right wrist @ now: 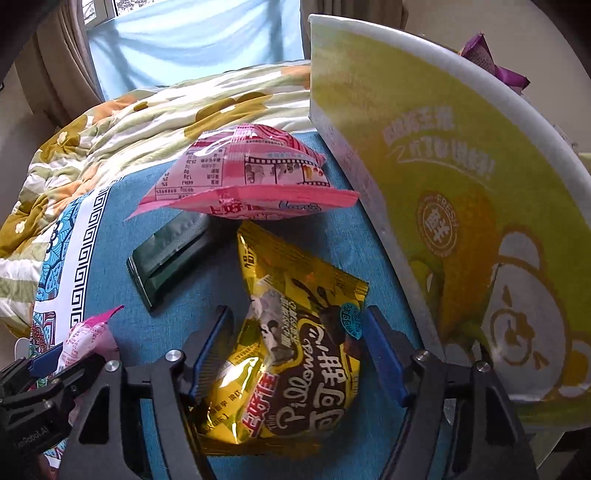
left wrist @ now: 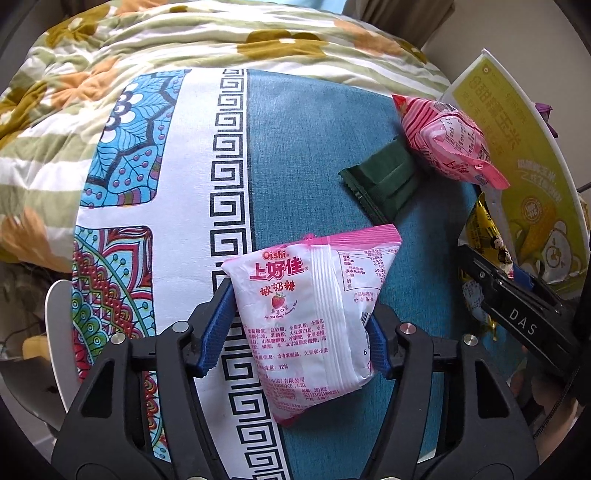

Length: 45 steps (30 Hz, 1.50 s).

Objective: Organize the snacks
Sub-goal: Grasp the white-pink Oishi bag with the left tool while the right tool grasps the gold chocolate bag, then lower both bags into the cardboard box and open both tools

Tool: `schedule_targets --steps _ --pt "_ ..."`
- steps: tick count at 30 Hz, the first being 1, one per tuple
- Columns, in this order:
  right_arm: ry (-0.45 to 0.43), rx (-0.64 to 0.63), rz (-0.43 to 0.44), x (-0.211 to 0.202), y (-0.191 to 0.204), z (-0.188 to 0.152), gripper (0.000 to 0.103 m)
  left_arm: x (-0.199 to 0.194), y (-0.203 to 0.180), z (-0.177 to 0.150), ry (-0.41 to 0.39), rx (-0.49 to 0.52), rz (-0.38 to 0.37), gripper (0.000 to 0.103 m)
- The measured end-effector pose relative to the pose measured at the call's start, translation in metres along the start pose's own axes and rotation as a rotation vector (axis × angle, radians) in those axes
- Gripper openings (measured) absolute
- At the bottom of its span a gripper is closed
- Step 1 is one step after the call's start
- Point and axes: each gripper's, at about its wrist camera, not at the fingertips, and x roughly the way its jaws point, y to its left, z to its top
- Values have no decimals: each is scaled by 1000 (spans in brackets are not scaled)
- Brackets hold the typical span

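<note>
Teal patterned cloth [left wrist: 314,147] beside floral quilt [left wrist: 110,55], left gripper [left wrist: 299,325] clamping white candy packet [left wrist: 306,314], right gripper [right wrist: 295,354] clamping yellow snack bag [right wrist: 295,350]

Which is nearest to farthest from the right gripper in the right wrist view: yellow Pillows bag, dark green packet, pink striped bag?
1. yellow Pillows bag, between the right gripper fingers.
2. dark green packet, beyond it, to the left on the blue cloth.
3. pink striped bag, farthest, resting over the green packet's far end.

A home bedroom: a flowered quilt [left wrist: 147,55] lies rumpled at the far side, curtains [right wrist: 70,48] hang by a window [right wrist: 192,33].
</note>
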Motion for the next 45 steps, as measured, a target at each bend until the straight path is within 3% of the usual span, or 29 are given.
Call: schedule_targets --steps 5,10,16,25,34,40,45 --pt "53 8 13 7 -5 -15 68 -2 -1 0 -5 11 5 55" --pt "25 -10 39 1 -5 -12 60 -6 -7 -2 -7 34 4 47" --pt "-27 -59 66 -15 5 -7 58 -18 -8 -3 -16 37 0 42" --pt "-80 -87 142 -71 1 -10 58 -80 -26 17 -100 70 -24 42" --pt "-258 -86 191 -160 -43 26 58 -134 -116 54 -226 157 -81 42" --pt "-312 -61 160 -182 -112 57 58 -145 -199 74 -265 180 -122 42" --pt "-322 -45 144 -184 -174 82 58 -129 -268 89 -269 176 -149 42"
